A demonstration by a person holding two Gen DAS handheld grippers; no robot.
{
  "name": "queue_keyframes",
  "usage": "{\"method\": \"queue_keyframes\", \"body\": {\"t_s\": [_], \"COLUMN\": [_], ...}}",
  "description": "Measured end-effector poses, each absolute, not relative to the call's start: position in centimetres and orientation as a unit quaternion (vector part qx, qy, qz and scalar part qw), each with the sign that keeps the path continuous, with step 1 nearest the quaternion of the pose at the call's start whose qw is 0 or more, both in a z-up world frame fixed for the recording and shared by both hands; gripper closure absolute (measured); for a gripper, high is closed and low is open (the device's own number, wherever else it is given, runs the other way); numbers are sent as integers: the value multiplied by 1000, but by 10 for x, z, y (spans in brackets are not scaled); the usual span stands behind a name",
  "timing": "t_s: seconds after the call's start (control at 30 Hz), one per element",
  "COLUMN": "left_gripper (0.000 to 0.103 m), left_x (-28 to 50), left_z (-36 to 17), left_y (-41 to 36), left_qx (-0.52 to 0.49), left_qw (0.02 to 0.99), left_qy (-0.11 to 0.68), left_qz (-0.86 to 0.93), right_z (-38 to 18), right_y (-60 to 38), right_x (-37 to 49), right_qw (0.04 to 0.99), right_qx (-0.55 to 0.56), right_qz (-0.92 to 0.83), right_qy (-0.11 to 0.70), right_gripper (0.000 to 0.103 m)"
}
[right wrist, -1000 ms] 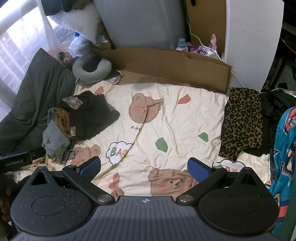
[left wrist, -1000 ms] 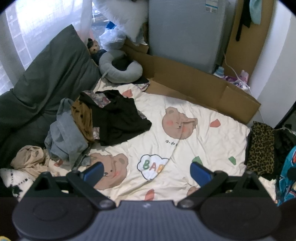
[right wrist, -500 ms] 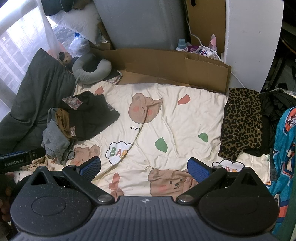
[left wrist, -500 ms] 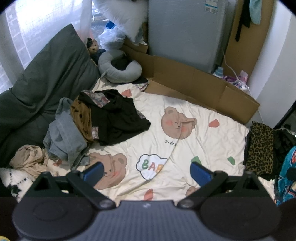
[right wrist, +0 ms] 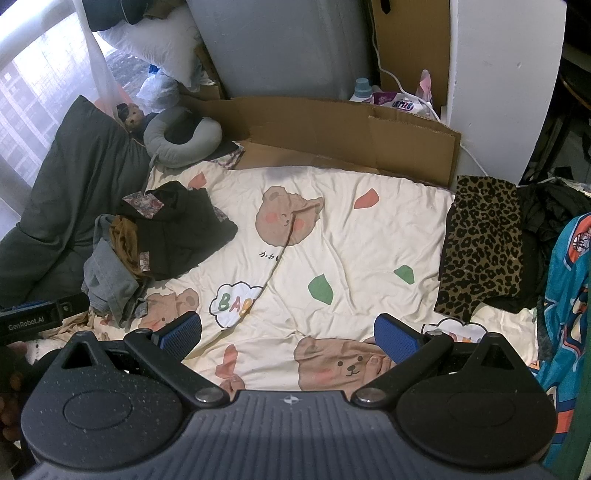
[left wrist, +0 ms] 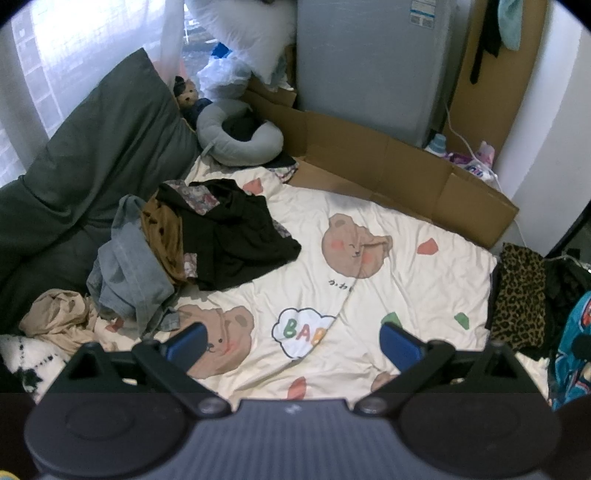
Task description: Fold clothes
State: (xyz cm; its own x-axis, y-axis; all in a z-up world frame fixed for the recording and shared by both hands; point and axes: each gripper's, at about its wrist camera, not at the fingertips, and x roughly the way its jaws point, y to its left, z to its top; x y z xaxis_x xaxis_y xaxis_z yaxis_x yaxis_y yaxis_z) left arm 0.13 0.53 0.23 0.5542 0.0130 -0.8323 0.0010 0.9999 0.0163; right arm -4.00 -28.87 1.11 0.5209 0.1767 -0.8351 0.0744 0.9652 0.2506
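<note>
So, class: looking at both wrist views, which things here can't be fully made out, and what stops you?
- Pile of clothes, both views: the black garment covers the lower items.
- Teal printed garment, right wrist view: cut off by the frame edge.
- Label on the grey panel, left wrist view: too small to read.
- Dark clothes behind the leopard-print garment: shadowed.

A home bedroom: bear-print quilt, pillows, strewn clothes.

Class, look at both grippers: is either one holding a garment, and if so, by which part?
Nothing is held. The left gripper and right gripper are both open above the bear-print sheet, with no clothing between their fingers.
</note>
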Motion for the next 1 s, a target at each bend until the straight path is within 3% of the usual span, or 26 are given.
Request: {"method": "queue_keyframes", "body": {"t_s": [1.0], "left_gripper": [2], "left_x": [10], "left_z": [22], "left_y": [20], "left_qx": [-2], "left_qw": [888], "left_qy": [459], "left_qz": [-7], "right_z": [19], "right_y": [-279], "right_x": [-36], "right_qw": [872], "right_qx": [106], "right_qz": [22], "right_qy": [477], "right_gripper": [0]}}
